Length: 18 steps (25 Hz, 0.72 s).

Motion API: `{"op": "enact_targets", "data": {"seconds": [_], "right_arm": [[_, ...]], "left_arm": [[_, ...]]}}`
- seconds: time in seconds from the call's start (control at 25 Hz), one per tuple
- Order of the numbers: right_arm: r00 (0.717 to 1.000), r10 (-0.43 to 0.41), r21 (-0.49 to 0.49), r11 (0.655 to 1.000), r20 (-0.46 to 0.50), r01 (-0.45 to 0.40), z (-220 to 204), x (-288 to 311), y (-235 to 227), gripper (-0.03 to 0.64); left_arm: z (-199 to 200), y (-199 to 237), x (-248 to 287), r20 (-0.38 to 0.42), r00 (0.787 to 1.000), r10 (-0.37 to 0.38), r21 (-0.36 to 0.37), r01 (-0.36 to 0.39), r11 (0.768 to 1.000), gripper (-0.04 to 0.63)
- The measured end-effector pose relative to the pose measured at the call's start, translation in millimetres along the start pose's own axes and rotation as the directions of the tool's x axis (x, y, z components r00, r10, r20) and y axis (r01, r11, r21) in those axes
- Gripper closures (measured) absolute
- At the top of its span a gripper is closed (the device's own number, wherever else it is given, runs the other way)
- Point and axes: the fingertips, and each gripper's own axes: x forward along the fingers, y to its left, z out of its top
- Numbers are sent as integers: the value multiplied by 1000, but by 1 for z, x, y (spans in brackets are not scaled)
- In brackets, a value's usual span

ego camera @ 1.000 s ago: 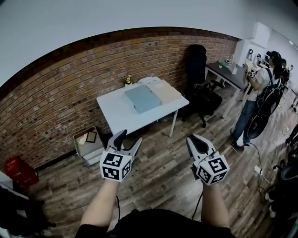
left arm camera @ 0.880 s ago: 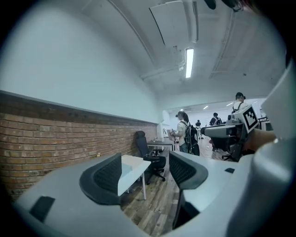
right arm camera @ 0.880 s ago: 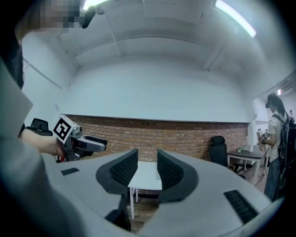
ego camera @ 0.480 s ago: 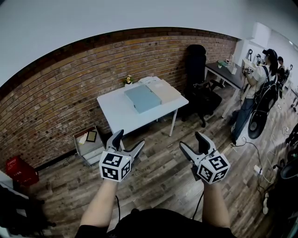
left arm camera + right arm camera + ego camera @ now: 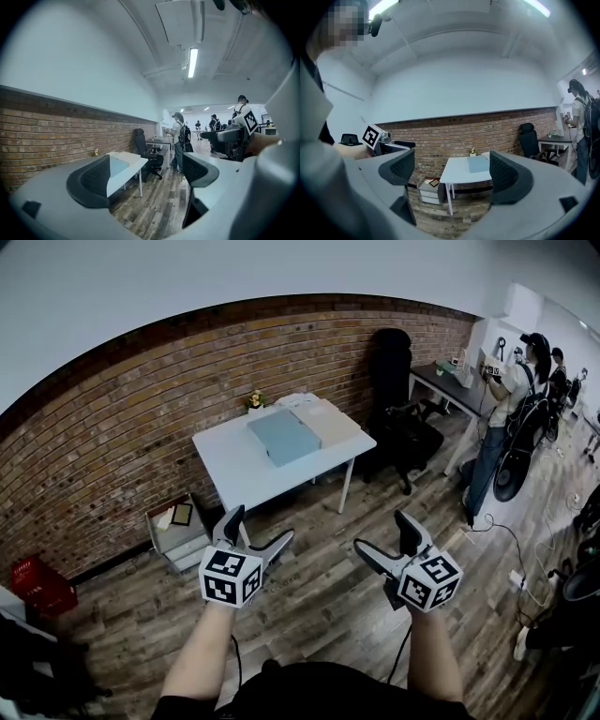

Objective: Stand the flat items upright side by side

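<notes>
Head view: left gripper (image 5: 260, 526) and right gripper (image 5: 382, 532) over plank floor, spread wide, just been opening, empty. Flat items (image 5: 284, 437) lying side by side near white table's (image 5: 225, 470) far edge, well apart from both. Left gripper view: wide, nothing between. Right gripper view: likewise.

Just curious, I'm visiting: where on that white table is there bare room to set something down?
The white table's left and front part is bare, bordered by the light blue flat item and, at the back, the small flower pot. The right half is crowded: the beige flat item lies beside the blue one.
</notes>
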Motion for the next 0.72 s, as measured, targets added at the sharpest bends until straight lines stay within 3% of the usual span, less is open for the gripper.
{"op": "enact_targets", "data": {"seconds": [0.32,0.72], "right_arm": [[999,30,27,999,-32,-30,-15,-7,1,51],[999,17,26,1000,-51,-15,-30,-50,-25,38]], "left_arm": [[-7,-9,2,-10,1000,13,9,-13,1000,81],[-19,-48,21,-12,1000,8,-38,-8,999,81]]}}
